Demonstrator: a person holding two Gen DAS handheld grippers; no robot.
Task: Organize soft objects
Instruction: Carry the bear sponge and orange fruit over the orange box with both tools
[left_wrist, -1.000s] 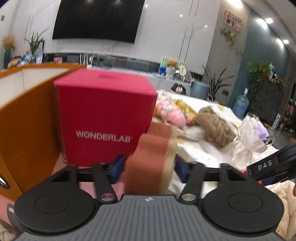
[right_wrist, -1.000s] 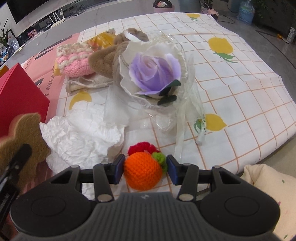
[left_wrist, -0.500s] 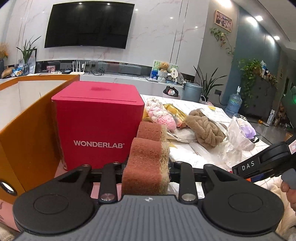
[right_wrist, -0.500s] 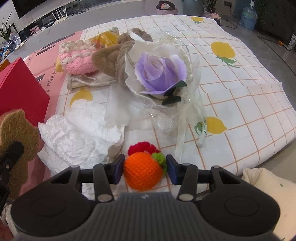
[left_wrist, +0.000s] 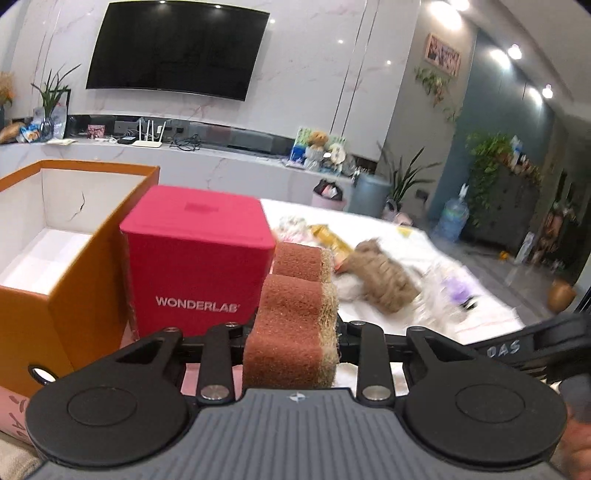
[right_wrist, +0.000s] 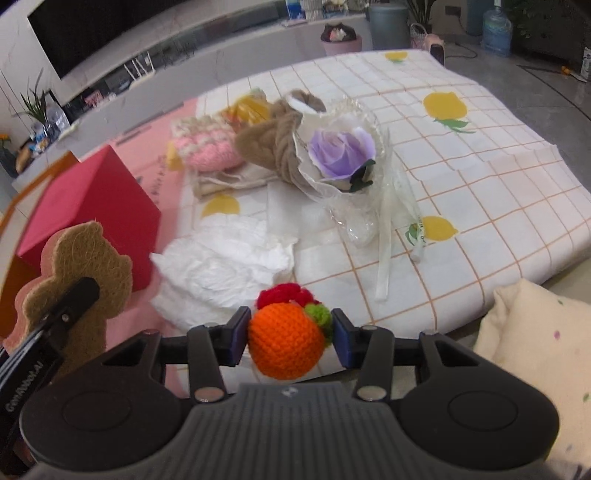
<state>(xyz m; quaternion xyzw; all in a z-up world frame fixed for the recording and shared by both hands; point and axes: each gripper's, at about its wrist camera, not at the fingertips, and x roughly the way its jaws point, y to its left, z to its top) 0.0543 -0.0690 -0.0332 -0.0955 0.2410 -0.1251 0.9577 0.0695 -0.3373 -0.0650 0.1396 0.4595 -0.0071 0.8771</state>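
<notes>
Rust-brown, a bear-shaped scouring sponge (left_wrist: 295, 325) with a straw-coloured fibre backing is clamped edge-up in the left tongs (left_wrist: 293, 341), whose jaws have just been closing on it; its long axis runs straight ahead. An orange crocheted ball (right_wrist: 286, 341) with red and green tufts is gripped in the right tongs (right_wrist: 288, 338). An open orange cardboard box (left_wrist: 79, 258) lies ahead and left of the left tongs, beyond a red cube box (left_wrist: 195, 254), so the left hand is judged nearer.
</notes>
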